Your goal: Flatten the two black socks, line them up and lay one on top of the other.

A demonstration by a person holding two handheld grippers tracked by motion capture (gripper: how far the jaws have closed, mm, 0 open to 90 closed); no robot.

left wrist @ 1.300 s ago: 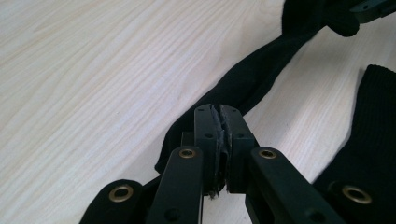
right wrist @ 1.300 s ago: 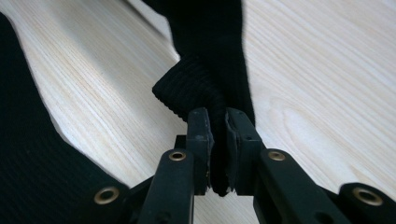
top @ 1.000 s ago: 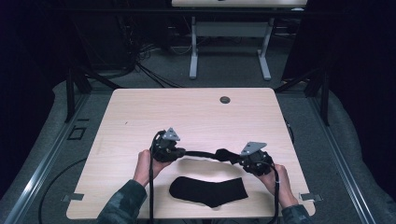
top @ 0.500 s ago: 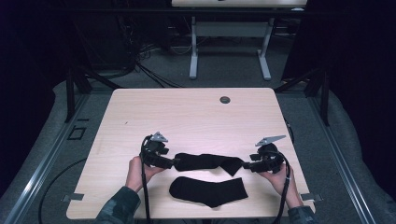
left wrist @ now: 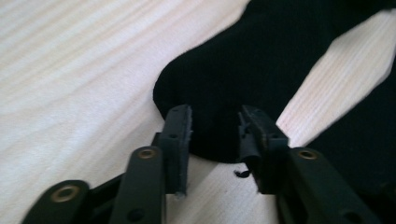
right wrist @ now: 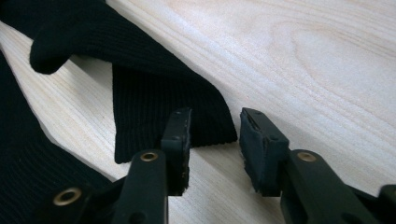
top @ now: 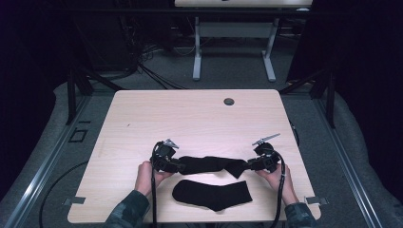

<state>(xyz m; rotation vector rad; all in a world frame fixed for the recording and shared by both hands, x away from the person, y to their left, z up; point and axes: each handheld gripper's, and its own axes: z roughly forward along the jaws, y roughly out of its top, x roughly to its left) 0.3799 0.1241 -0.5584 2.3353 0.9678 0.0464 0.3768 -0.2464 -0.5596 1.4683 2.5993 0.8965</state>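
Bare table [top: 190, 118] beyond both socks; second sock [top: 211, 194] just below the stretched sock [top: 209, 164].

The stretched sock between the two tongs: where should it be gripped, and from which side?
Grip the stretched sock at its two ends, coming in level from outside: the left tongs on the rounded toe end, the right tongs on the flat ribbed cuff edge. It lies lengthwise on the table, so both ends face outward.

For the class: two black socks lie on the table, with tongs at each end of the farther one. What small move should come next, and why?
Probably close both tongs: the left tongs straddle the farther sock's toe and the right tongs its cuff, both having just been closing with pads apparently not yet pressing.
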